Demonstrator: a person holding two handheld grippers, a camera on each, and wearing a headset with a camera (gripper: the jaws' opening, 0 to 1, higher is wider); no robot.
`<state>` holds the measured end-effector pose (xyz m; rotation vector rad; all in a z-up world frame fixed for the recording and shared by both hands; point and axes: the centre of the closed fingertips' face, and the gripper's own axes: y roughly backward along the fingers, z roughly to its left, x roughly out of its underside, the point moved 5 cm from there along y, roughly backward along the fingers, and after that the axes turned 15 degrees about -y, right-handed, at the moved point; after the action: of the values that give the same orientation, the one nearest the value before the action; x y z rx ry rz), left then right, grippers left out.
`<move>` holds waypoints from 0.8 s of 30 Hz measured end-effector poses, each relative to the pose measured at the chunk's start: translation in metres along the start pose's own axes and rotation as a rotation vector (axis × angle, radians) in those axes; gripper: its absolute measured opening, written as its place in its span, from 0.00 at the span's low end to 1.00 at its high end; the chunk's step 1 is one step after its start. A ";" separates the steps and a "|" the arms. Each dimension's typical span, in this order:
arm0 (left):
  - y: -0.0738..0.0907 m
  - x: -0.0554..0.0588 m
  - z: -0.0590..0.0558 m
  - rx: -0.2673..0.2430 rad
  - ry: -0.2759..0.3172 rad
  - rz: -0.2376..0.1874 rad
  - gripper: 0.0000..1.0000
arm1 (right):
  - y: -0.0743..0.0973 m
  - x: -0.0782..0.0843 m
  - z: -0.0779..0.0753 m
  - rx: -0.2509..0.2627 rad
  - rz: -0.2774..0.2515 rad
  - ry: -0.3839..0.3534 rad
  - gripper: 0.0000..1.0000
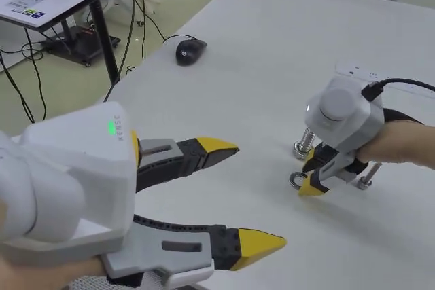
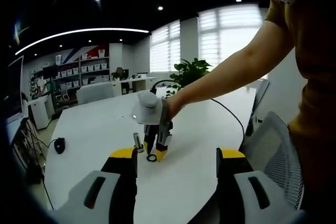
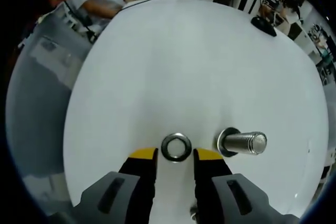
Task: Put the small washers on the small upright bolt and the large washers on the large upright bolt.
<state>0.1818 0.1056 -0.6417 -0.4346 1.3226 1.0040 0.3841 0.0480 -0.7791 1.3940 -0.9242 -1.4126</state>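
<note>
Steel small bolt behind right tongs

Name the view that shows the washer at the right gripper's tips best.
Right gripper view: the washer lies flat and whole, close up, at the jaw tips. The head view shows it small and slanted beside the tips. The left gripper view shows a tiny ring.

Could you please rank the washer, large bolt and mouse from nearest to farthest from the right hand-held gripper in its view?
1. Washer, at the tips of the right hand-held gripper.
2. Large bolt, just right of it.
3. Mouse, far across the table.
</note>
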 end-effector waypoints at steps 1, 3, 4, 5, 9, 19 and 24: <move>-0.001 0.000 0.000 0.000 0.002 -0.001 0.60 | 0.000 0.000 0.000 0.001 0.001 0.001 0.29; -0.001 0.000 0.000 0.002 0.003 -0.002 0.60 | 0.000 0.000 0.001 0.002 0.003 -0.003 0.29; -0.002 0.000 0.000 0.003 0.002 -0.002 0.60 | 0.000 0.000 0.001 0.003 0.004 -0.005 0.29; -0.002 0.001 0.000 0.004 0.003 -0.001 0.60 | 0.000 0.000 0.001 0.003 0.004 -0.006 0.28; -0.003 0.001 -0.001 0.007 0.004 -0.003 0.60 | -0.001 -0.002 0.001 0.010 0.006 -0.003 0.24; -0.002 0.001 -0.002 0.013 0.002 0.000 0.60 | -0.001 -0.004 0.003 0.012 0.013 -0.014 0.21; -0.002 0.002 -0.002 0.018 0.001 0.003 0.60 | 0.000 -0.003 0.005 0.012 0.018 -0.005 0.21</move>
<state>0.1819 0.1037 -0.6445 -0.4202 1.3327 0.9940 0.3787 0.0501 -0.7782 1.3885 -0.9477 -1.3996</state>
